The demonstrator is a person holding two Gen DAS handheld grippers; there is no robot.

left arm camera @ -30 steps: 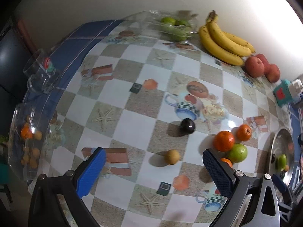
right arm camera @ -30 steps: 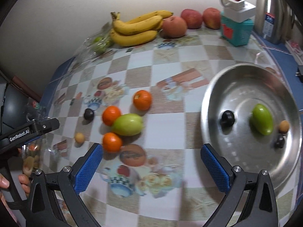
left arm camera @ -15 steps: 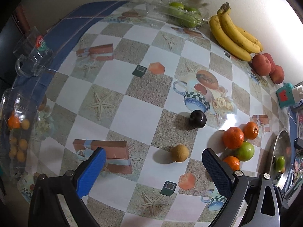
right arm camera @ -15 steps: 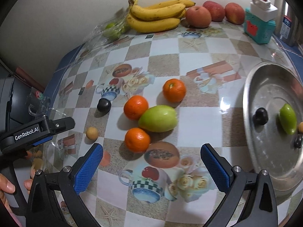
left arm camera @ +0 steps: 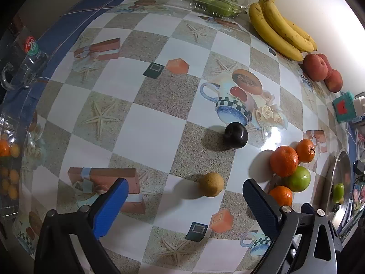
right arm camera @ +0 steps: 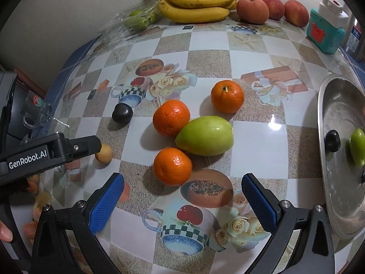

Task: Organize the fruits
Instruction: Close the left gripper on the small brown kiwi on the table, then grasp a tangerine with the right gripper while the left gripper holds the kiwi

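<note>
My left gripper (left arm camera: 184, 202) is open, low over the patterned tablecloth, with a small tan round fruit (left arm camera: 211, 184) just ahead between its blue pads. A dark plum (left arm camera: 235, 135) lies beyond it. My right gripper (right arm camera: 182, 196) is open too, and an orange (right arm camera: 172, 166) sits just in front of its gap. Behind that orange lie a green mango (right arm camera: 205, 135) and two more oranges (right arm camera: 171, 117) (right arm camera: 227, 96). The steel tray (right arm camera: 337, 196) at the right holds a small green fruit (right arm camera: 357, 143) and a dark one (right arm camera: 332, 137). The left gripper's body (right arm camera: 52, 151) shows at the left of the right wrist view.
Bananas (right arm camera: 198, 2), red apples (right arm camera: 252, 10) and a clear pack of green fruit (right arm camera: 136, 19) line the wall. A teal box (right arm camera: 324, 34) stands at the back right. A glass mug (left arm camera: 20, 68) and a clear container of small orange fruits (left arm camera: 9, 171) sit at the table's left edge.
Both grippers have moved forward and lower toward the loose fruit. The tan fruit now lies near the left gripper's gap, and the nearest orange near the right gripper's. Both stayed open.
</note>
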